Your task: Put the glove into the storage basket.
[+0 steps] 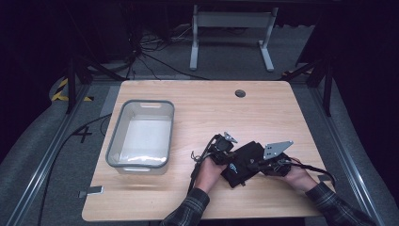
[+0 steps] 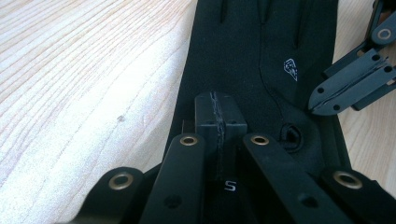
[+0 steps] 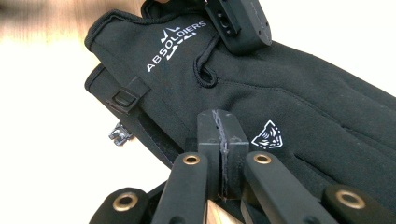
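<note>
A lab recording bay: black curtains all around, a light wooden table (image 1: 197,101), aluminium floor rails (image 1: 44,155) at left, and loose black cables (image 1: 150,59) on far grey carpet.

A clear plastic bin (image 1: 141,136) with a grey rim stands near the left edge of the wooden table (image 1: 207,106). A round grommet hole (image 1: 240,93) lies near the far edge.

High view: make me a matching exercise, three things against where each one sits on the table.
Things:
1. bin
2. glove
3. round hole

Places:
A. far edge of the table, right of centre
B. between the person's two hands
C. left part of the table

Pairs: 1-C, 2-B, 3-A
</note>
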Motion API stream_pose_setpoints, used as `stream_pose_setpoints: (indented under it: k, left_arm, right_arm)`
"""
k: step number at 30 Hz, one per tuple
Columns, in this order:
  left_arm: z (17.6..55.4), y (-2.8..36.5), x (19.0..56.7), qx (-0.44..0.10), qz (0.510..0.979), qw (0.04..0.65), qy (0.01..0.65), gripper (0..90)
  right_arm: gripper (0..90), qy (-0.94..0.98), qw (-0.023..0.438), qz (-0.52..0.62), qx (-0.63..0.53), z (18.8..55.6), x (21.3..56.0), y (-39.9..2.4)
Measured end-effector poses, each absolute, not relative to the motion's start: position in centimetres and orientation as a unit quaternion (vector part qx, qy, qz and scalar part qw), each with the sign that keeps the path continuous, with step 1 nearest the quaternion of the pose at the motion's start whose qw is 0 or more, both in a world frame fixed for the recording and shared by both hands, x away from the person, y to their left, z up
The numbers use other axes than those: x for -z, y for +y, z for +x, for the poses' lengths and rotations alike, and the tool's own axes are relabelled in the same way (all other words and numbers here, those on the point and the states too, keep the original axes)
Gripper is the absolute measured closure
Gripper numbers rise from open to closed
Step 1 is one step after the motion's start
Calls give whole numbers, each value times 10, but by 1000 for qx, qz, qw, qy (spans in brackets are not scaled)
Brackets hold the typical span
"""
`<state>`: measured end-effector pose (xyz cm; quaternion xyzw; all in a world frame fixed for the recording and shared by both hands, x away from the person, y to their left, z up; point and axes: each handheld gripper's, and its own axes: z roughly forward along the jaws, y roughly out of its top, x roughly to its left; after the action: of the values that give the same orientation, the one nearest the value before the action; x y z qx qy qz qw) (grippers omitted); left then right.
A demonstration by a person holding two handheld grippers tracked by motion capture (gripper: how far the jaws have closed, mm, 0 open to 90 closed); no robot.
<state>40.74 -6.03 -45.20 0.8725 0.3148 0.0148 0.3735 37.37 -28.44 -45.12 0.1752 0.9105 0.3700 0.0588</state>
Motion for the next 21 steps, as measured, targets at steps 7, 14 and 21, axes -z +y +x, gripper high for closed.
stream_pose_setpoints:
  k: [7, 14, 21]
  left_arm:
    - [406, -52, 439, -17, 872, 381, 308, 839]
    - [405, -47, 432, -9, 873, 391, 292, 559]
    - [406, -56, 434, -4, 886, 375, 271, 312]
  right_arm:
    - [895, 898, 74, 188, -390, 367, 438, -301]
    - [710, 881, 98, 236, -398, 357, 435, -342]
    - [506, 870, 111, 278, -391, 346, 440, -372]
